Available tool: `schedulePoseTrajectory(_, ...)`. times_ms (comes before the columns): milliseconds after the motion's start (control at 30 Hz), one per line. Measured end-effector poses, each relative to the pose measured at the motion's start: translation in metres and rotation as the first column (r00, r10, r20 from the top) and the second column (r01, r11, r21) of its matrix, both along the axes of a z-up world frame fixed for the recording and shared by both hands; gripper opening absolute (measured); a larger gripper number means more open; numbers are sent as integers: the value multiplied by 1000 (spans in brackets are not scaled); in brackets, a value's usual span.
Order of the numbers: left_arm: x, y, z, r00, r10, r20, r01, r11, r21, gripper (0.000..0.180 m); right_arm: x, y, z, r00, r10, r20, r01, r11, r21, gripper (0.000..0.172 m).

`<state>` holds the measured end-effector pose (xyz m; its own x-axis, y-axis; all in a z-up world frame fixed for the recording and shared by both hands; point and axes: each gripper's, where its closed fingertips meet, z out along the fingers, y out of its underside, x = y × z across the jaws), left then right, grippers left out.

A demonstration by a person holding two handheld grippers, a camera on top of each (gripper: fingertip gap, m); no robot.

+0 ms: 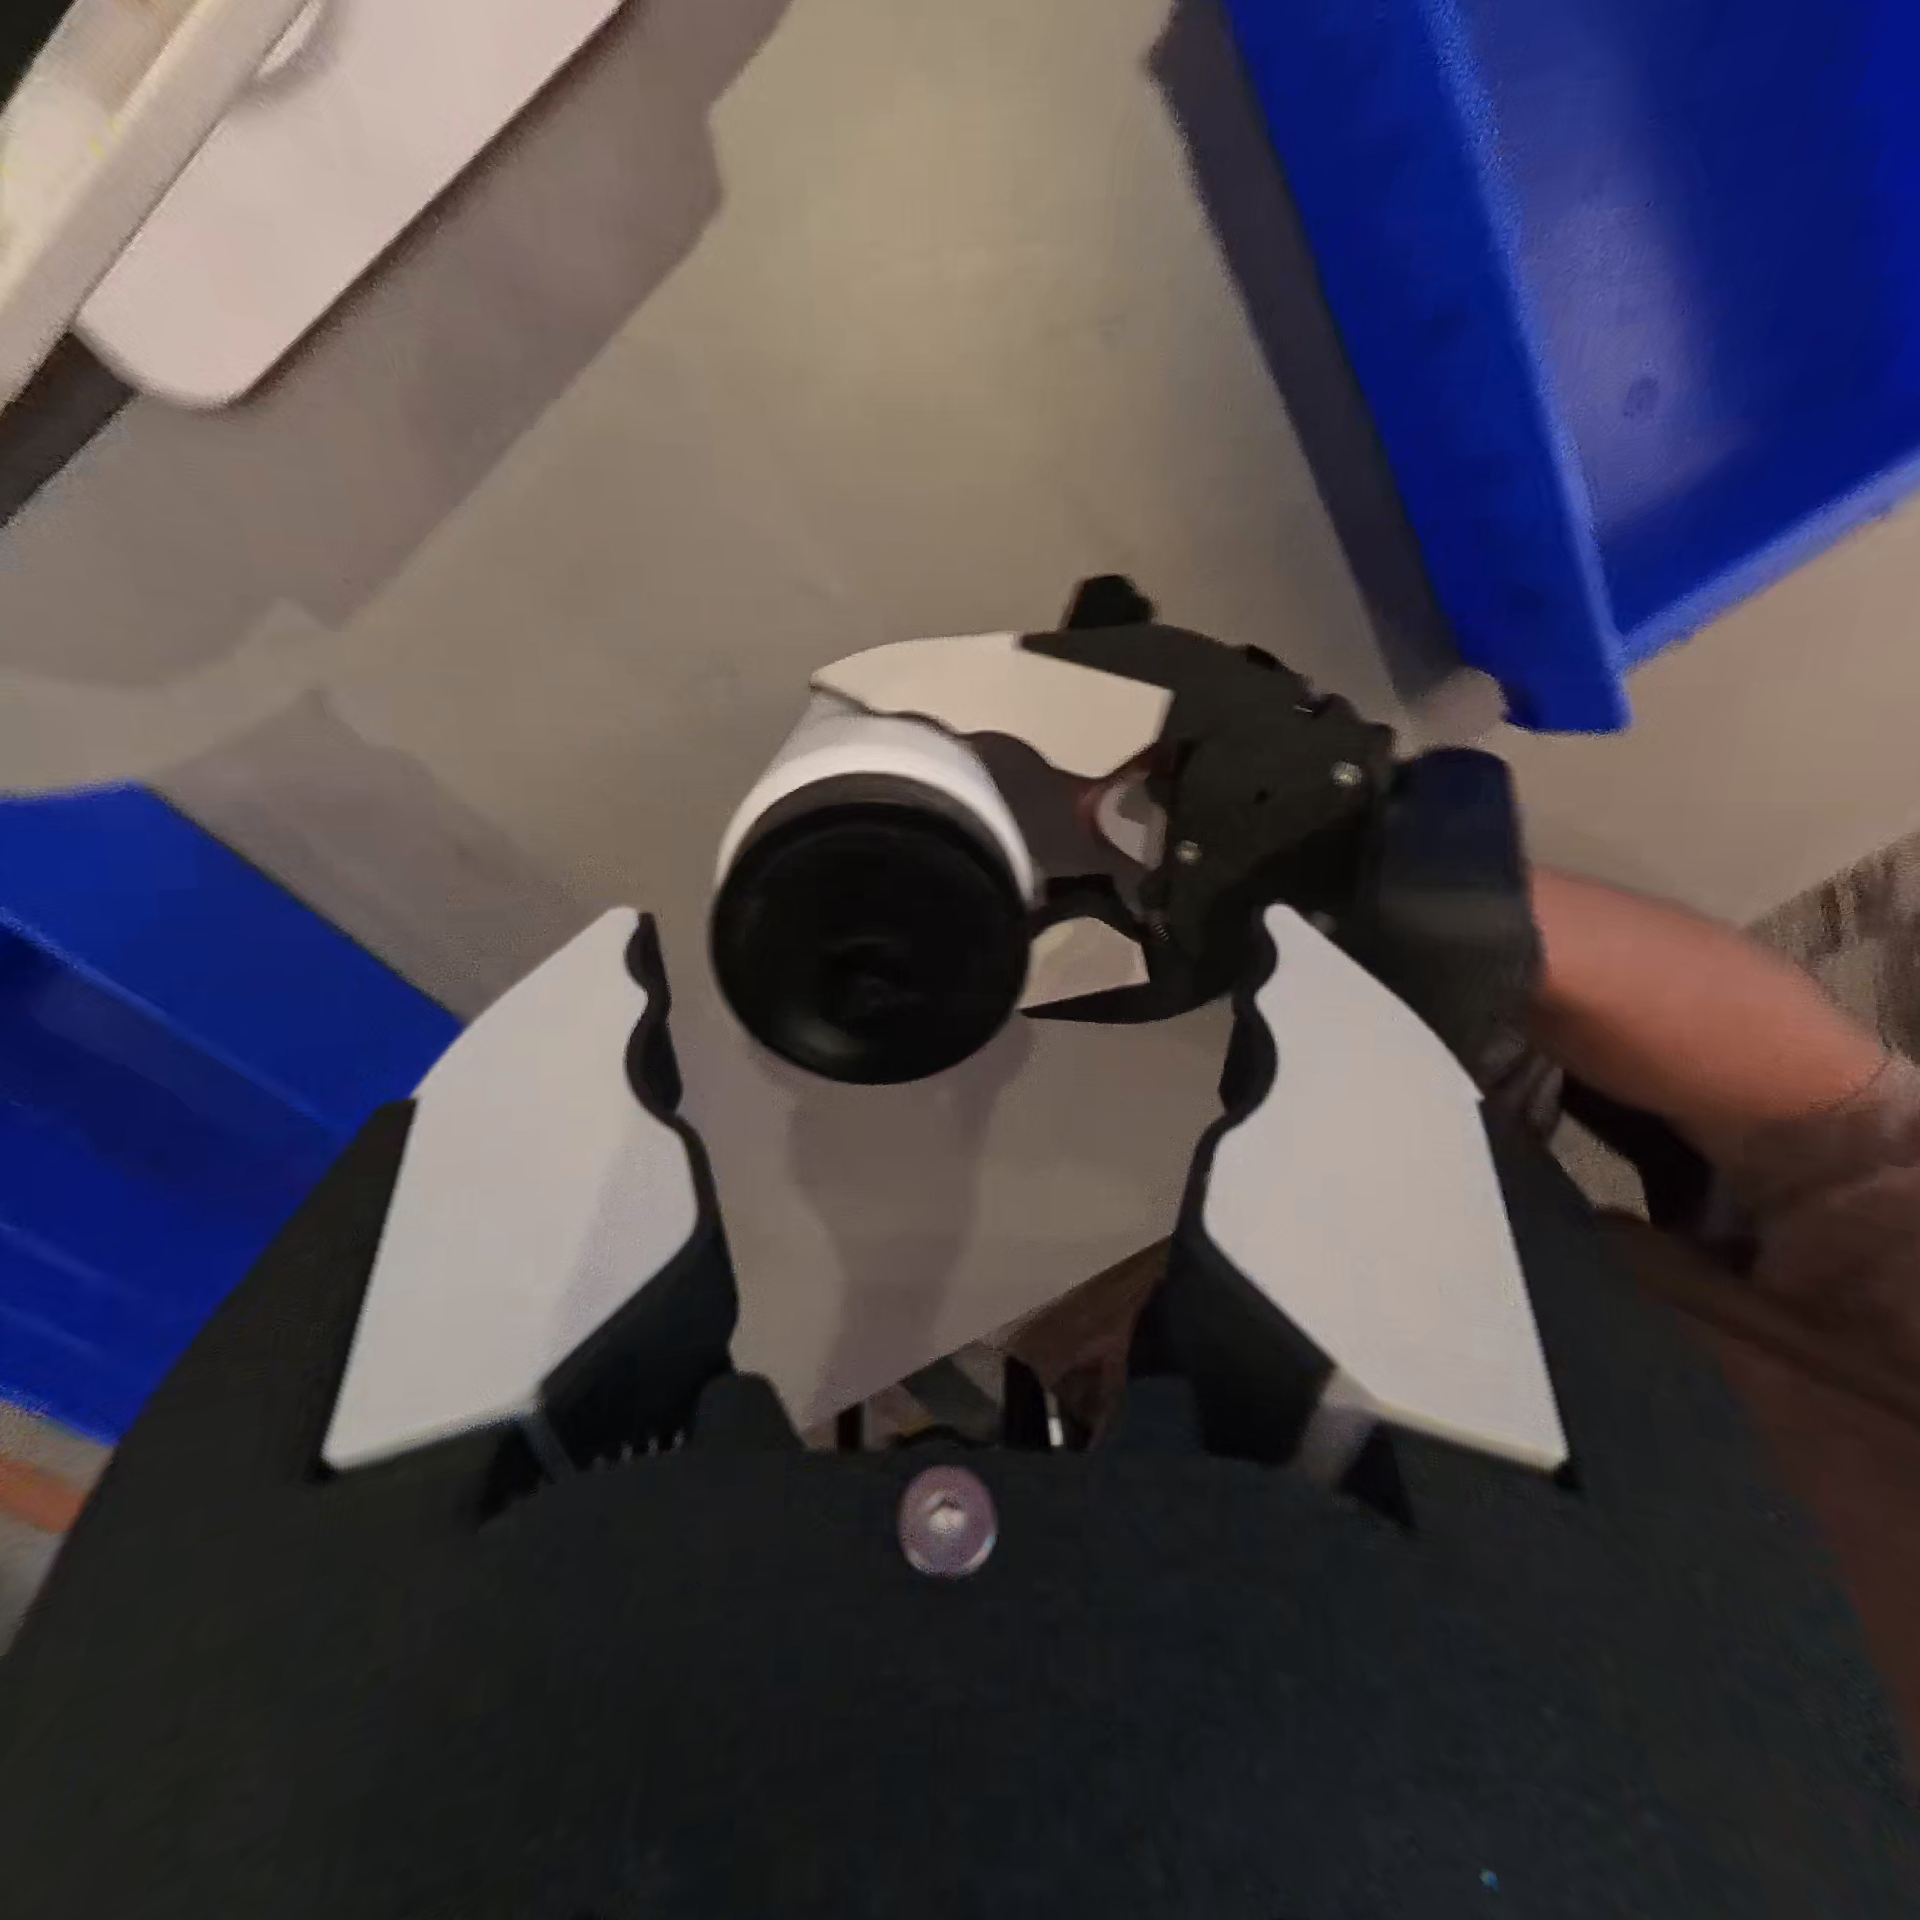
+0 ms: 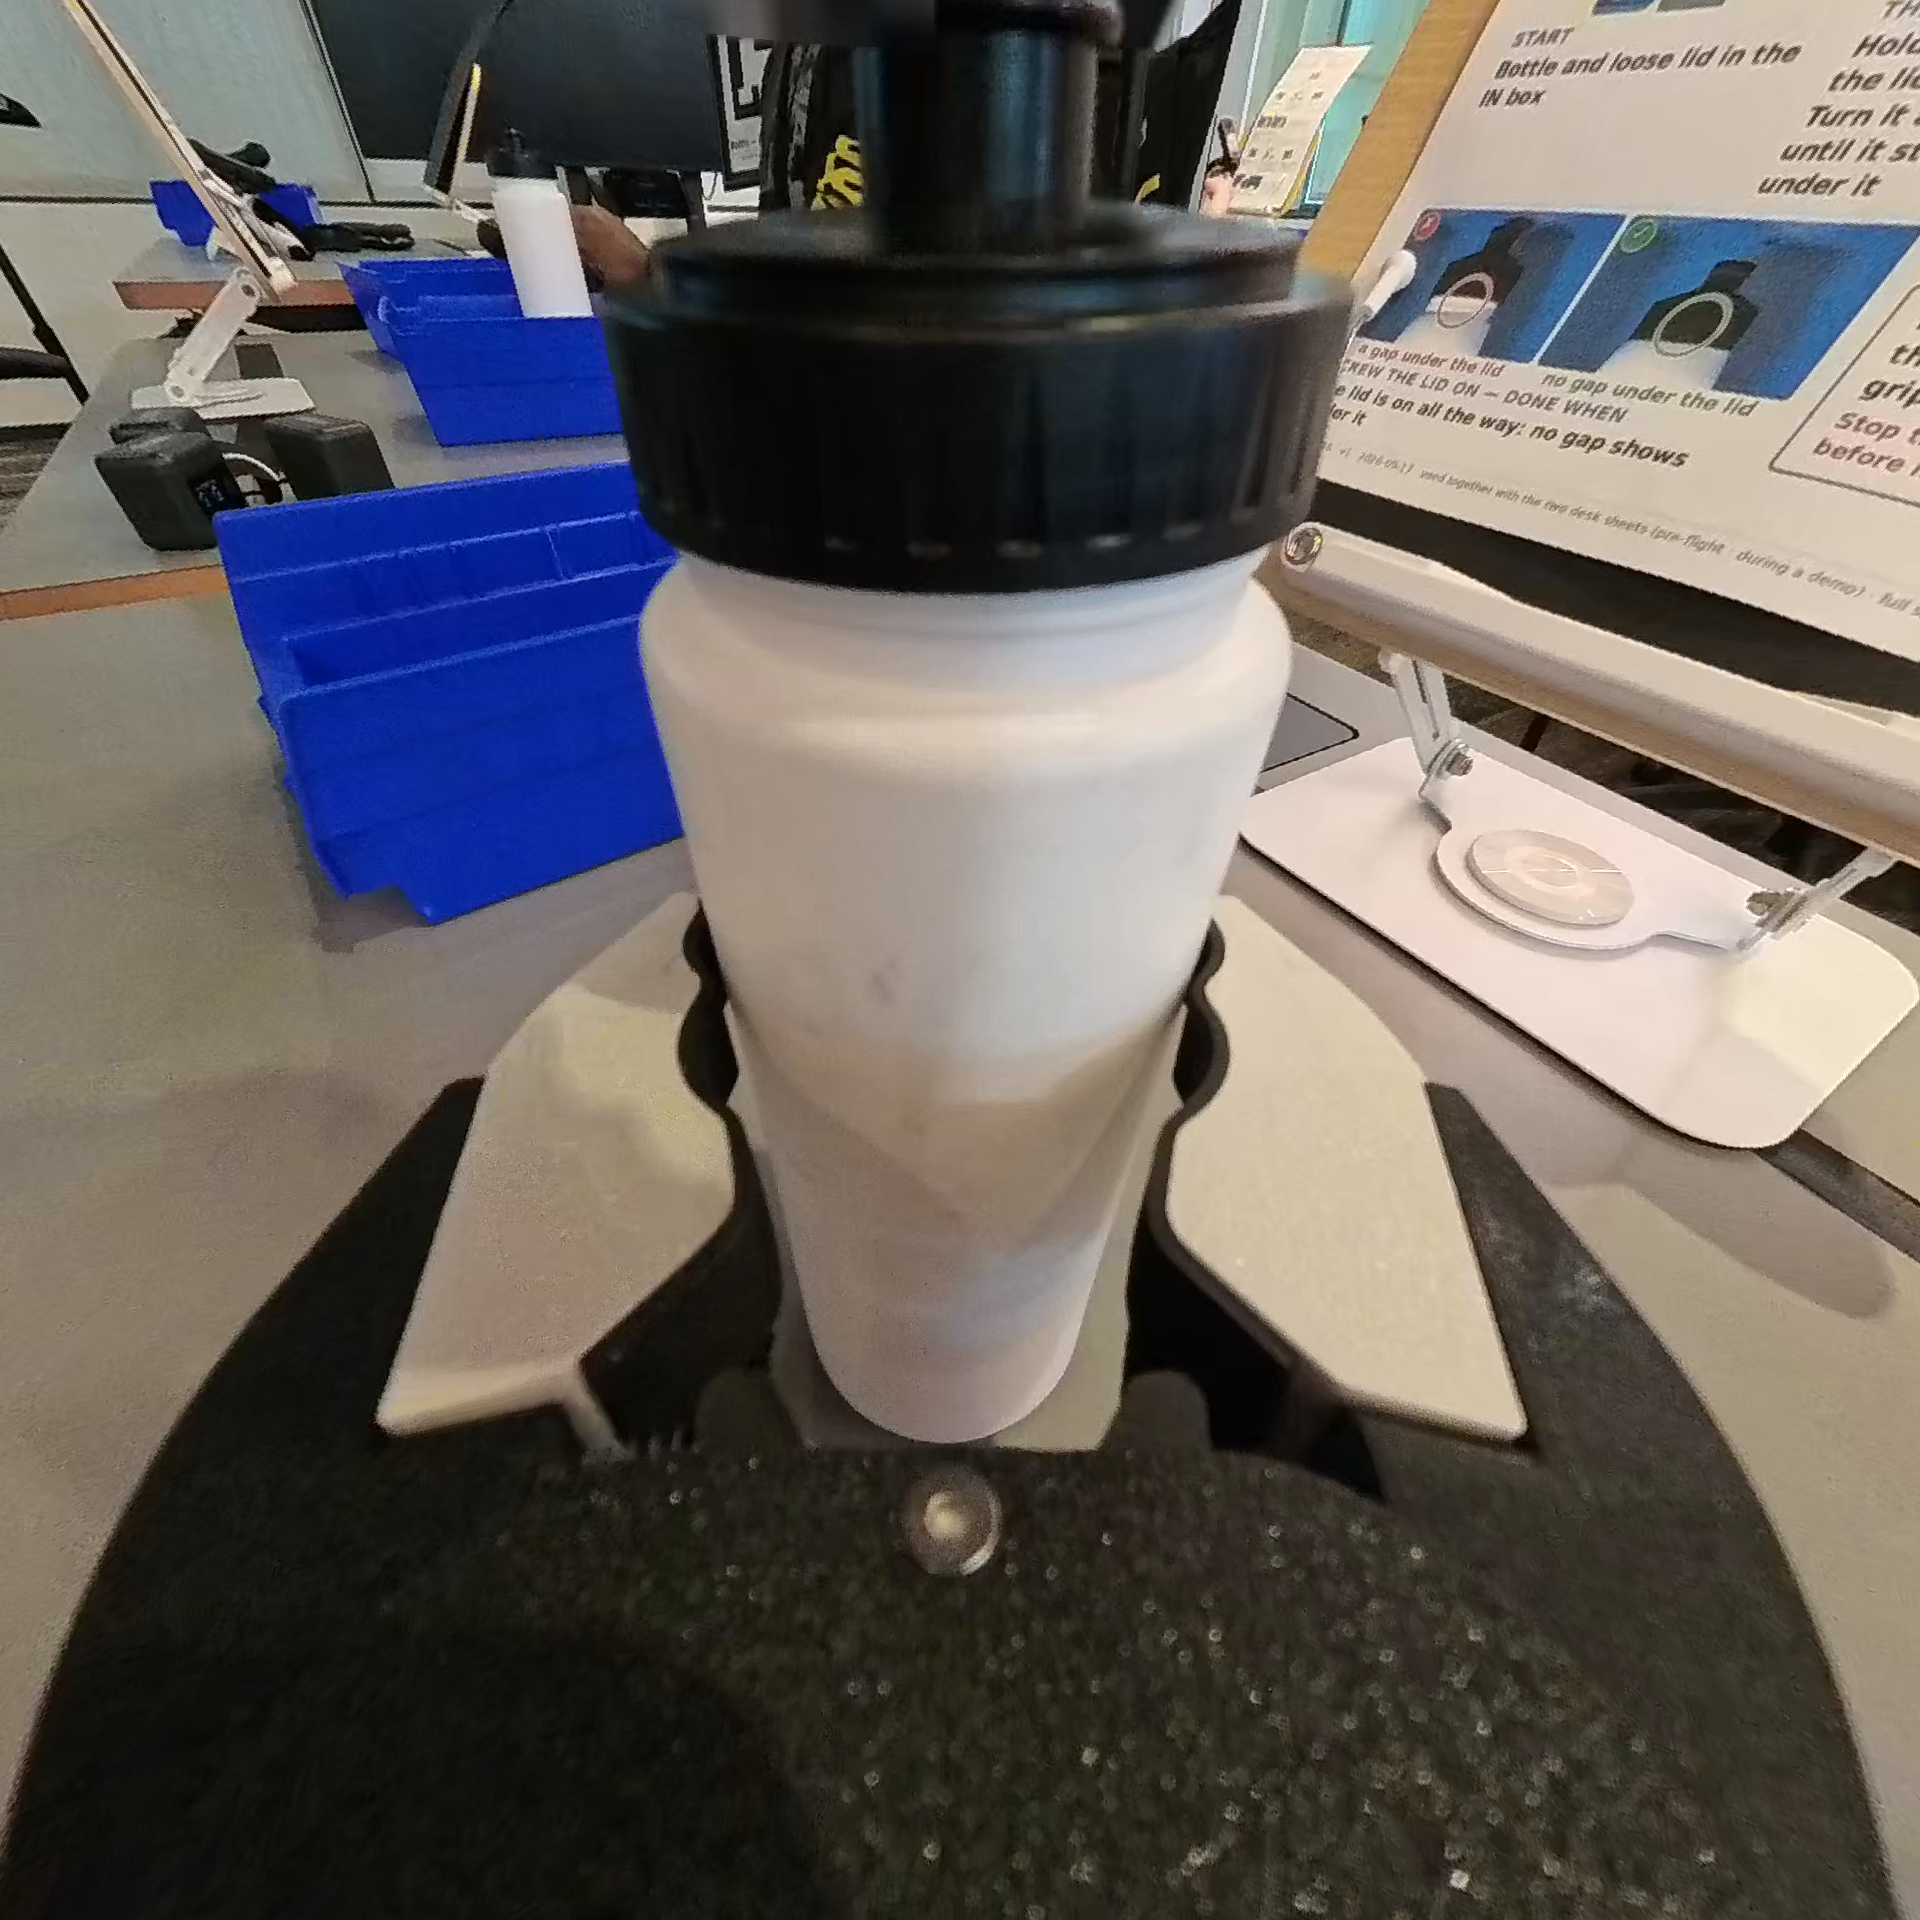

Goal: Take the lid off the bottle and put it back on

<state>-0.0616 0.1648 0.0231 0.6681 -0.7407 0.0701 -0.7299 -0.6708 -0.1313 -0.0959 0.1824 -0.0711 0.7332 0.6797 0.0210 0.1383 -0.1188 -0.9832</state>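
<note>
White bottle (image 2: 966, 883) upright over table (image 2: 208, 987), clamped in your right gripper (image 2: 951, 997); black lid (image 2: 966, 416) on. Left gripper (image 1: 951, 997) jaws apart above lid: centre them, lower, close squarely on rim.

Bottle (image 2: 966, 935): standing upright on the table (image 2: 156, 1039), sitting between the right gripper's (image 2: 951, 997) two pads, both pressing its sides.
Lid (image 2: 966, 416): sitting on top of the bottle.
Left gripper (image 1: 951, 997): hovering above the bottle, jaws spread, clear of the lid.
Bins (image 2: 447, 686): lying left of the bottle, one behind another.
Stand base (image 2: 1579, 935): lying right of the bottle.
Board (image 2: 1662, 260): leaning behind and right of the bottle.
</note>
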Motion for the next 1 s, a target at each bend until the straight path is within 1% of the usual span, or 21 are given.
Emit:
schedulePoseTrajectory(67,-9,3,-10,995,90,-38,-90,996,5,98,0,0,0,1000,0,0,0,1000,-1,85)
schedulePoseTrajectory(167,-11,0,-20,987,155,-37,-156,988,-14,91,0,0,0,1000,-3,1,3,1000,-4,85)
schedulePoseTrajectory(267,-15,3,-22,985,166,-54,-166,986,15,68,1,0,0,1000,-6,0,6,1000,-5,84)
schedulePoseTrajectory(367,-16,1,-22,993,91,-73,-91,996,7,68,1,-1,0,1000,-3,-1,3,1000,-5,85)
schedulePoseTrajectory(433,-16,1,-22,995,9,-95,-10,1000,-4,68,0,-1,0,1000,0,1,0,1000,-6,84)
schedulePoseTrajectory(500,-16,0,-22,986,-114,-118,112,994,-19,68,0,-1,0,1000,0,0,0,1000,-6,84)
schedulePoseTrajectory(567,-16,-1,-22,952,-266,-150,264,964,-31,68,0,-1,0,1000,4,-2,-4,1000,-6,84)
schedulePoseTrajectory(667,-20,-1,-22,860,-466,-207,461,884,-73,68,-1,-1,0,1000,4,0,-4,1000,-3,84)
schedulePoseTrajectory(733,-21,-1,-23,783,-578,-231,570,815,-107,69,-1,-1,0,1000,4,1,-4,1000,-2,84)
schedulePoseTrajectory(767,-21,-1,-23,733,-635,-243,626,770,-123,69,-1,-1,0,1000,6,-2,-6,1000,-2,84)
schedulePoseTrajectory(800,-22,-1,-24,675,-693,-255,685,716,-135,69,-1,-1,0,1000,7,-3,-7,1000,0,84)
schedulePoseTrajectory(900,-24,0,-25,465,-831,-306,835,526,-161,69,-2,-1,0,1000,7,0,-7,1000,-1,84)
schedulePoseTrajectory(967,-26,2,-25,334,-872,-357,893,414,-176,70,-2,0,0,1000,7,0,-7,1000,1,84)
schedulePoseTrajectory(1000,-26,2,-24,279,-882,-381,913,366,-179,70,-2,0,0,1000,7,0,-7,1000,1,84)
